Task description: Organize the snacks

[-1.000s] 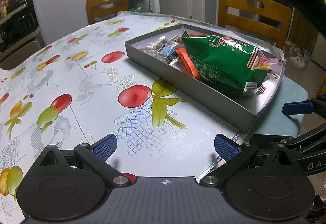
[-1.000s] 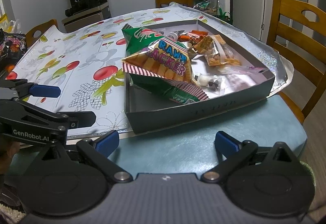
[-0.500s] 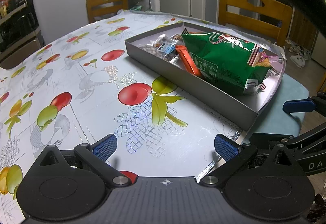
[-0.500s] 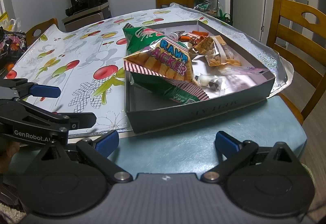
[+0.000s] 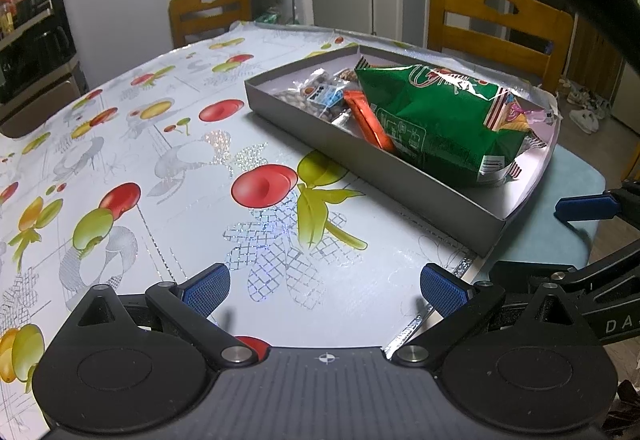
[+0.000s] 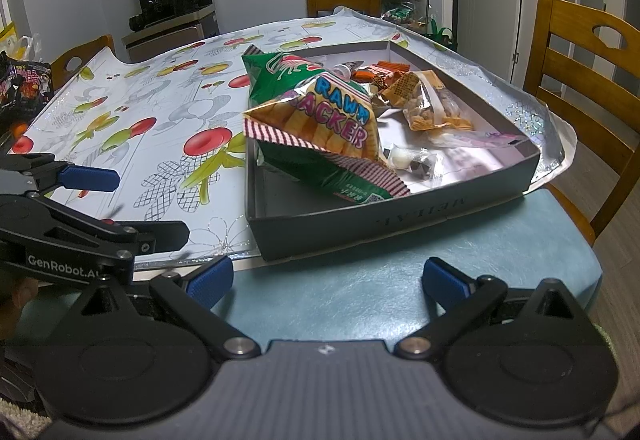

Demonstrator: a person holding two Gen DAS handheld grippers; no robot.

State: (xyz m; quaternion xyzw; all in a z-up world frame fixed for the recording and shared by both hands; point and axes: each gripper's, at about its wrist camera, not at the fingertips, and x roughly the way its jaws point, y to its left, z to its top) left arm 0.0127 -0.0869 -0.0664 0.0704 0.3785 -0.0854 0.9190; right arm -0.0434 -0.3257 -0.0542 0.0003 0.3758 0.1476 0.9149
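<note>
Dining table (image 5: 120, 144) under fruit-print tablecloth (image 6: 168, 108), wooden chairs (image 5: 496, 24) around it. We see grey shallow box (image 6: 384, 216) at near table corner, snacks all inside. Green prawn cracker bag (image 6: 320, 128) fills box's near-left part; nut packet (image 6: 432, 108) behind it to right, orange wrapper (image 5: 368, 120) beside bag. Our left gripper (image 5: 324, 288) over tablecloth, jaws wide apart, empty. Our right gripper (image 6: 328, 278) before box, jaws wide apart, empty.

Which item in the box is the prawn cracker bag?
Find the shallow grey box at the table's near corner. The prawn cracker bag fills its left side. It is the biggest, puffiest pack: green with red-and-white striped ends, unlike the small clear packets beside it.
</note>
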